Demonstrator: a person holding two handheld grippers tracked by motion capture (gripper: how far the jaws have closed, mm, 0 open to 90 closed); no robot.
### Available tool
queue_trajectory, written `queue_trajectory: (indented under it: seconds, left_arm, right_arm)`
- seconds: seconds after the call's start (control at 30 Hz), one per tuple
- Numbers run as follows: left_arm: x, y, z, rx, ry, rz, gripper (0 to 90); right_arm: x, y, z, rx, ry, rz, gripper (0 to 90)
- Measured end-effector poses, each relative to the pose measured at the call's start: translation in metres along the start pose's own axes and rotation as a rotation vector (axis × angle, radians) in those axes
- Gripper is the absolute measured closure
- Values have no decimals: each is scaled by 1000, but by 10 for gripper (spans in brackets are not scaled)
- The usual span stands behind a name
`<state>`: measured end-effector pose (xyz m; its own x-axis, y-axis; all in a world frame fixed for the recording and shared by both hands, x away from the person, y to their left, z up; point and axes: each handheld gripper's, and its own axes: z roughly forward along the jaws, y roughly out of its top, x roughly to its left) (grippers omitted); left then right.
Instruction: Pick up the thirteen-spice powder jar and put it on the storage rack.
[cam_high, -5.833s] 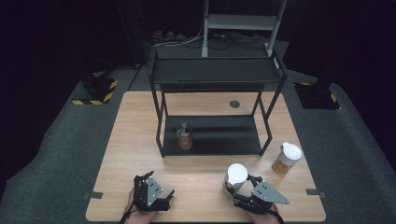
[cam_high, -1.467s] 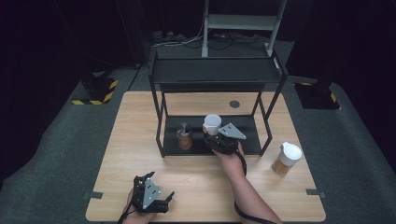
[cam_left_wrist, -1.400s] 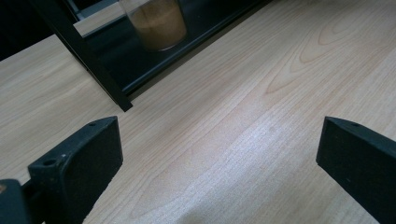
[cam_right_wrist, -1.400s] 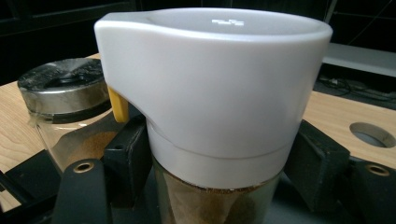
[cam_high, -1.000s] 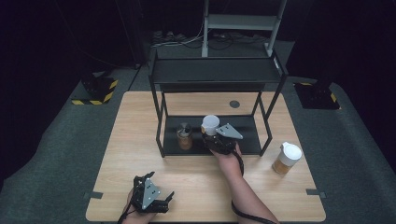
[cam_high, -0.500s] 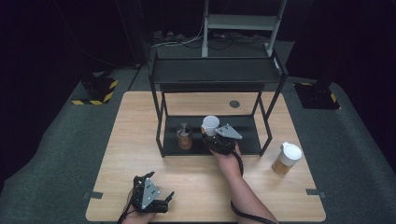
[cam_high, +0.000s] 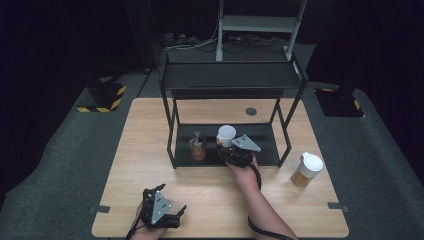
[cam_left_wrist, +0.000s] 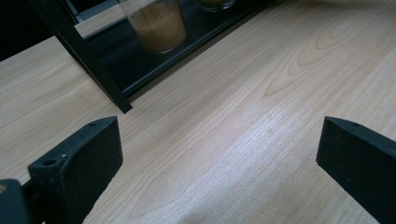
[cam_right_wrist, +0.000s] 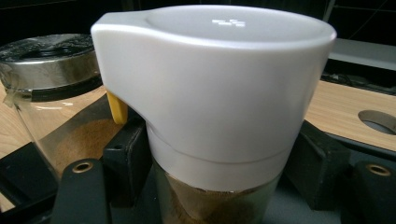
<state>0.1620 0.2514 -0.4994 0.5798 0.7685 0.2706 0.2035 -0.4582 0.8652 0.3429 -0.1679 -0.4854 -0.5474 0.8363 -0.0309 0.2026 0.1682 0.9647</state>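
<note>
The desk (cam_high: 150, 145) is lit evenly from above in the high view, while the floor and background around it are left almost black. Soft, short shadows are cast under the black shelf rack (cam_high: 230, 80). The picture is slightly soft, and fine detail is lost. In the left gripper view, a pale sheen is seen on the wood grain near the centre, and the near jaws are rendered soft. In the right gripper view, the white lid (cam_right_wrist: 215, 79) is brightly lit with a small glare patch on top; the metal-lidded jar (cam_right_wrist: 51, 93) behind is blurred.
</note>
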Motion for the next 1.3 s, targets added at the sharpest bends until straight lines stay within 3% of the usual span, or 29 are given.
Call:
queue_trajectory:
  seconds: [0.4,0.7,0.93,1.3]
  left_arm:
    - [0,0,0,-2,0,-1,8]
    - [0,0,0,1,-1,-3,7]
    - [0,1,0,3,1,-2,8]
    - [-1,1,0,6,3,4,8]
  right_arm:
    - [-2,1,0,6,7,-3,298]
    - [0,4,4,36,-8,32,120]
    - [0,4,-1,26,1,36,2]
    - [0,3,-16,11,14,36,0]
